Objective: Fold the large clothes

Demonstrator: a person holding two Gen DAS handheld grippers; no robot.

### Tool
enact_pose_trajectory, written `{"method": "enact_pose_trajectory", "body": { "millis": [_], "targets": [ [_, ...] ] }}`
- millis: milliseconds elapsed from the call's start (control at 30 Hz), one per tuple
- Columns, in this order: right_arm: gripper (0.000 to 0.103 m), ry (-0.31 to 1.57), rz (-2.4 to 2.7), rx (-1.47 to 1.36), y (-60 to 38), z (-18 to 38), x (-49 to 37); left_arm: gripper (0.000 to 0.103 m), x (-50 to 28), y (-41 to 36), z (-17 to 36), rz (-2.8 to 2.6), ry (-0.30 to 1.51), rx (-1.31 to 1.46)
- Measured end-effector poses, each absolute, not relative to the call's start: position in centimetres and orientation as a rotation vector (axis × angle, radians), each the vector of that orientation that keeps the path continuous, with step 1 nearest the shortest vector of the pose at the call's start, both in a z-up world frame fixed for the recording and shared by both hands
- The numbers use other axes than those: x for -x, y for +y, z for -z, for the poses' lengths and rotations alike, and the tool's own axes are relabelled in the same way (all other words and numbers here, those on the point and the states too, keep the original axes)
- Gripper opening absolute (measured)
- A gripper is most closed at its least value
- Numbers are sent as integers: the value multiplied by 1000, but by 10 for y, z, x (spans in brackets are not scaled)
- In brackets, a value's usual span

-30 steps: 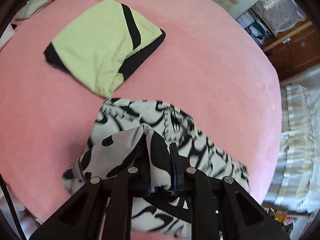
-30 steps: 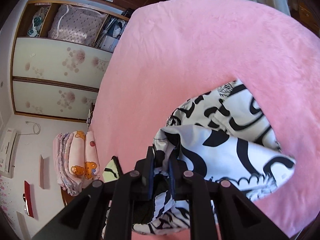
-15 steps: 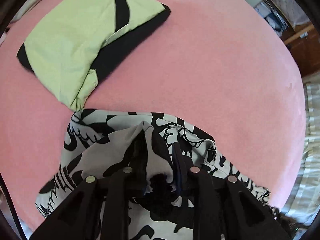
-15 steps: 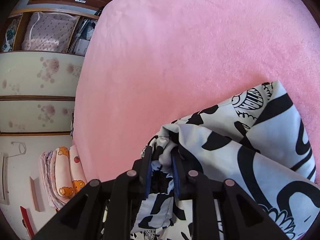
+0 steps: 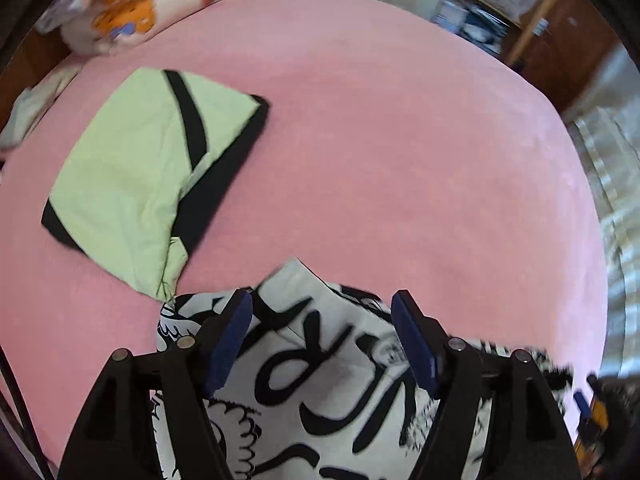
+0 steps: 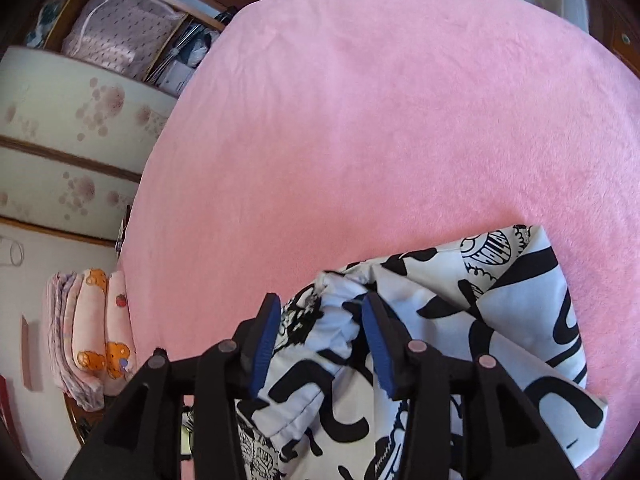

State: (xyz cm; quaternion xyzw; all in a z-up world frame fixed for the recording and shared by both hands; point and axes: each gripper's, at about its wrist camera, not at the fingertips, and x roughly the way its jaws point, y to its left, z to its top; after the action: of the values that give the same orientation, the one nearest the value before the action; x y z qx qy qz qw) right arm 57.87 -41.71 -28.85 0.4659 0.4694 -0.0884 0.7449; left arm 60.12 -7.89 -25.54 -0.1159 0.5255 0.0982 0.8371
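A white garment with bold black print lies on the pink bed, near its front edge. My left gripper hangs just above it, jaws opening wide; the cloth lies flat below the blue pads, free of them. In the right wrist view the same garment is folded over, with a bunched edge standing between the fingers of my right gripper. Its jaws are opening too, and the pads no longer squeeze the bunch.
A folded lime-green garment with black bands lies on the bed just left of the printed one, its corner almost touching it. Folded pink bedding with bear print sits at the bed's far end. A flowered wardrobe stands beyond the bed.
Both grippers were shut on bunched folds of the printed garment; both have let go and spread their jaws. The cloth has dropped onto the bed. Both hands came lower.
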Motion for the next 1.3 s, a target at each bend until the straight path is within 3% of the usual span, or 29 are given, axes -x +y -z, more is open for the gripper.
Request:
{"method": "enact_pose_trajectory", "body": {
  "millis": [367, 433, 467, 500, 800, 1067, 1133, 1233, 1300],
  "targets": [
    [43, 1109, -1, -675, -371, 271, -574, 71, -573, -88, 280, -152, 1199, 177],
    [52, 1122, -34, -613, -365, 270, -575, 71, -574, -80, 289, -163, 1211, 173],
    [65, 1130, -47, -579, -362, 271, -577, 72, -576, -77, 294, -169, 1216, 171],
    [72, 1138, -51, -544, -360, 272, -581, 73, -578, -73, 298, -175, 1221, 169],
    [72, 1252, -56, -191, -359, 304, -598, 86, -599, -71, 328, -68, 1263, 12],
    [72, 1280, -152, -64, -364, 335, -612, 87, -617, -77, 355, -23, 1290, -86],
    [68, 1269, -168, -86, -365, 338, -616, 87, -621, -74, 360, -27, 1291, -68],
    [49, 1259, -189, -95, -366, 340, -616, 87, -625, -72, 365, -37, 1288, -59],
    [16, 1245, -180, -71, -369, 338, -614, 83, -625, -74, 365, -43, 1287, -68]
  ]
}}
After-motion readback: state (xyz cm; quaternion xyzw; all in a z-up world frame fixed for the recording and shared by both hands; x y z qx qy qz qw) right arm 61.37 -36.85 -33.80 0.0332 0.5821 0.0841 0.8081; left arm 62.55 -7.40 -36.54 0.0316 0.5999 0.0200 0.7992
